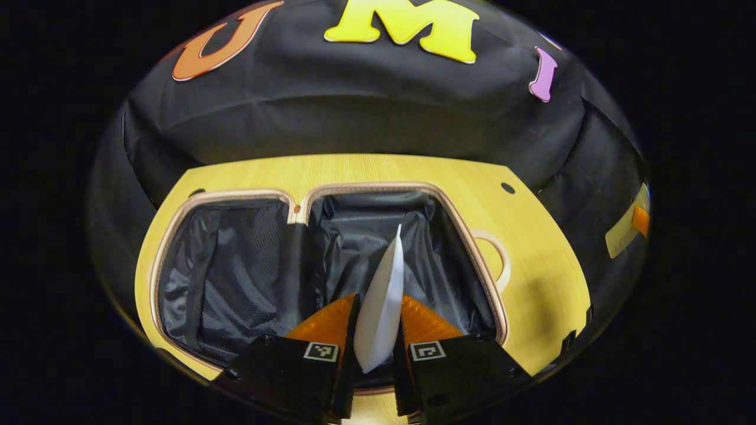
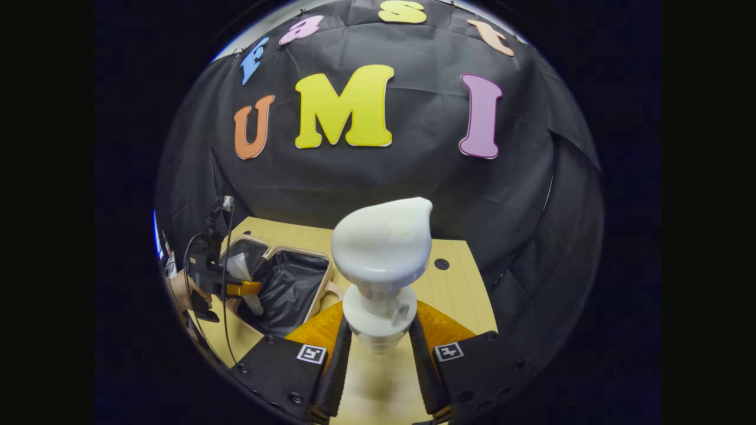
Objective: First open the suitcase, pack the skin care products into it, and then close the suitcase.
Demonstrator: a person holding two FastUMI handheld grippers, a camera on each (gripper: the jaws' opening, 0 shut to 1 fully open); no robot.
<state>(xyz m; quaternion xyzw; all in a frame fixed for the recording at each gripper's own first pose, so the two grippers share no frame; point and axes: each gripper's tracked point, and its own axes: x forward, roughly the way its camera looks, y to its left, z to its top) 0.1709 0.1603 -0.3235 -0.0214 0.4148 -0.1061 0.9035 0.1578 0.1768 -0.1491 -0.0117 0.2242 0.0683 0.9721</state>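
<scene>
In the left gripper view, nearest the camera, the left gripper was clenched on a white tube, both fingers pressing its flat sides so that it stood edge-on, its crimped end pointing forward. It hung over the open suitcase, whose two dark-lined halves lay flat on the wooden table; the tube sat above the right-hand half, probably held there for lowering into the lining. A looped handle showed at the case's right rim.

In the right gripper view, nearest the camera, the right gripper grasped a white pump bottle by the neck below its pump head, both fingers against the collar, upright, likely to keep it from tipping. It was off to the right of the suitcase, above bare table, not yet packed. Farther left, a hand held the other gripper with its tube over the case.
</scene>
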